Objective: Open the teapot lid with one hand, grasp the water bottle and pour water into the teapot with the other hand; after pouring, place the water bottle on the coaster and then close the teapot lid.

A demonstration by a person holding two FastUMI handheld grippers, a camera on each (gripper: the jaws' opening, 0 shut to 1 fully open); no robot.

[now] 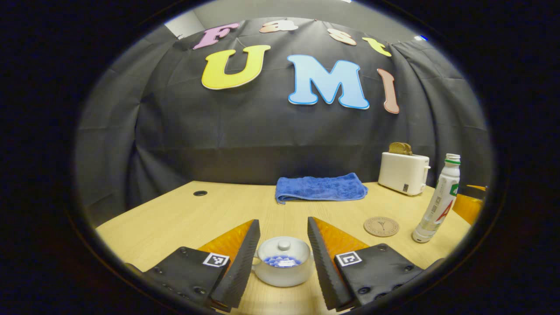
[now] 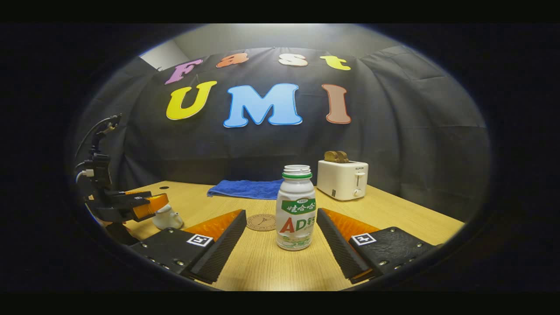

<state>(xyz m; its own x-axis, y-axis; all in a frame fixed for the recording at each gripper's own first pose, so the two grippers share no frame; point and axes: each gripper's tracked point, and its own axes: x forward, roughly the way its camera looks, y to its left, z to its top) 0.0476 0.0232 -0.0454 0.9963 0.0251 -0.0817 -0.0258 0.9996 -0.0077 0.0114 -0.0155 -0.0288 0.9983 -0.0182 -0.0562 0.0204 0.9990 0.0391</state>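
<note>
On the pale wooden table, one of it, everything sits ready, and we go big to small: one white two-slot toaster with bread poking out at the back right, one folded blue towel at the back centre, then the one tall white plastic water bottle with the green neck ring, standing upright and uncapped. The right gripper has its fingers spread wide on either side of the bottle's base, not touching it. That bottle looks light and a little squashy, likely smooth on its printed wrap, so a hold around the middle of the body, firm but not crushing, seems the safe bet. Over to the one squat white ceramic teapot with its domed lid and small round knob, lid in place: the left gripper is spread too, fingers flanking the pot and clear of it. Ceramic is hard, slick and breakable; the knob on top looks like the spot to pinch for lifting. Smallest of all, one round brown cork coaster, lying flat between teapot and bottle, just beside the bottle. Two grippers, both open-handed, nothing lifted yet.
</note>
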